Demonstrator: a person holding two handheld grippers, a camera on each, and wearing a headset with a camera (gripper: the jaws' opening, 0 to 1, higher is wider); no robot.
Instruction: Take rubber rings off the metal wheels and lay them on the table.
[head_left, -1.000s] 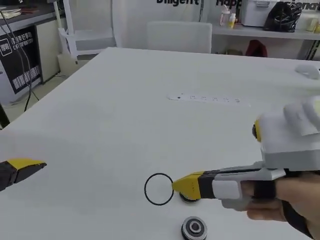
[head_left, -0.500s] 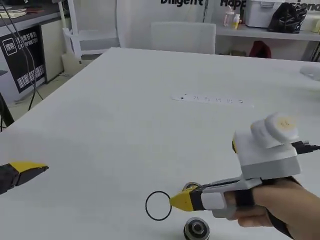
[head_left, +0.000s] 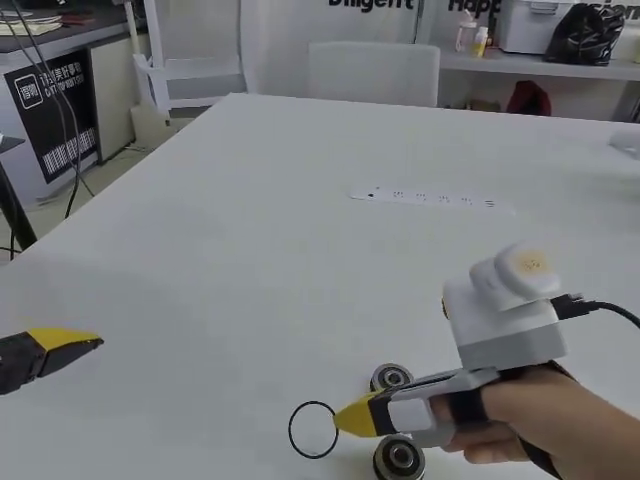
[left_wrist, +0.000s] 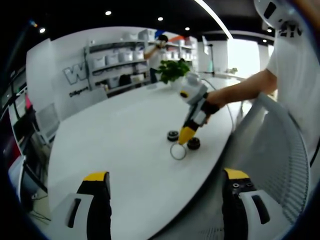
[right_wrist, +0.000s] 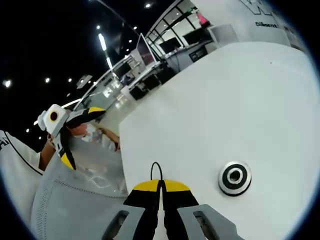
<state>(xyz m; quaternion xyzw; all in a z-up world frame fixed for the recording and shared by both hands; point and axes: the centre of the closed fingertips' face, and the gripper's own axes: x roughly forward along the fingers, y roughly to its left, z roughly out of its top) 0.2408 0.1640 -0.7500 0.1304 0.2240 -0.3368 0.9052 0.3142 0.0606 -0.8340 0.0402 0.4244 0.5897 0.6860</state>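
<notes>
The right claw (head_left: 347, 418) is pressed together, pinching the edge of a thin black rubber ring (head_left: 290, 430) that lies flat on the white desk (head_left: 300, 250). Two metal wheels sit just beside it, one behind the claw (head_left: 391, 378) and one nearer the person (head_left: 399, 458). The left claw (left_wrist: 165, 176) is spread wide, holding nothing, well apart to the left.
</notes>
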